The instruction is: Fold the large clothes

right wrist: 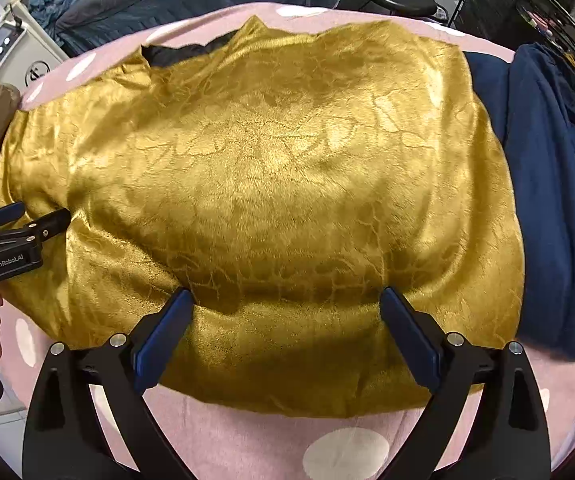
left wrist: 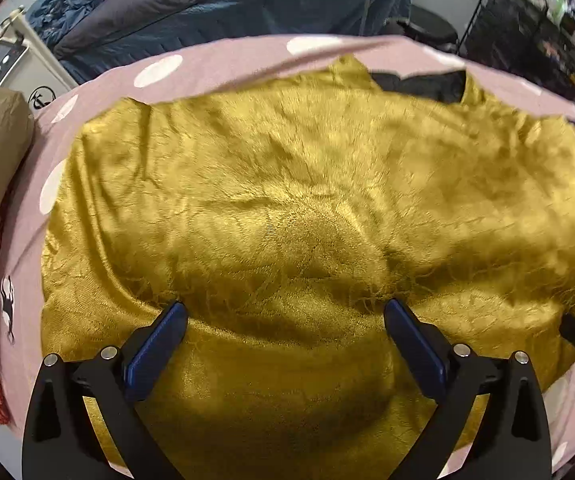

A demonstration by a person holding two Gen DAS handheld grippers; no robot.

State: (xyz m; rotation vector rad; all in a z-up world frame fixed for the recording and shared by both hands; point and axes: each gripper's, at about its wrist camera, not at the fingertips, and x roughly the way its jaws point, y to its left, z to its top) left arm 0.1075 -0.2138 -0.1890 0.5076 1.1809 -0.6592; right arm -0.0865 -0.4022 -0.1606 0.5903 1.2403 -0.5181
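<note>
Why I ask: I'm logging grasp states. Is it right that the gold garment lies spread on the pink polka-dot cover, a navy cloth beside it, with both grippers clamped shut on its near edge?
Not quite. The left gripper and right gripper are both open, holding nothing, as each wrist view shows. The gold garment does lie spread on the pink polka-dot cover, navy cloth beside it.

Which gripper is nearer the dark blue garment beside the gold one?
Right. The right gripper hovers beside the dark blue garment; the left gripper is farther over the gold garment.
</note>
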